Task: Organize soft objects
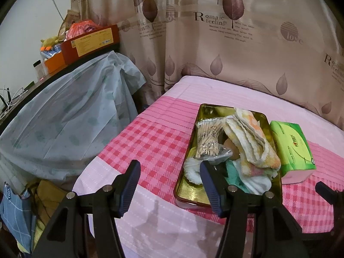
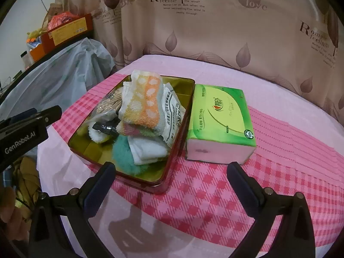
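A gold tin tray (image 2: 90, 148) with a red rim sits on the pink checked cloth. It holds an orange-and-white dotted towel (image 2: 142, 105), a teal cloth (image 2: 122, 157), a white cloth (image 2: 148, 150), a printed wipe packet (image 2: 174, 114) and a bag of cotton swabs (image 2: 107, 105). A green tissue pack (image 2: 221, 120) lies against the tray's right side. My right gripper (image 2: 172, 172) stands wide open just short of the tray and pack, with nothing between its fingers. My left gripper (image 1: 169, 176) is open and empty at the tray's (image 1: 189, 195) near left corner, beside the towel (image 1: 249, 142).
A leaf-print curtain (image 2: 215, 32) hangs close behind the table. At the left, a pale plastic sheet (image 1: 71, 116) covers furniture topped with boxes (image 1: 92, 43). Cloth clutter (image 1: 43, 197) lies below the table's left edge. A hand (image 2: 6, 206) shows at the lower left.
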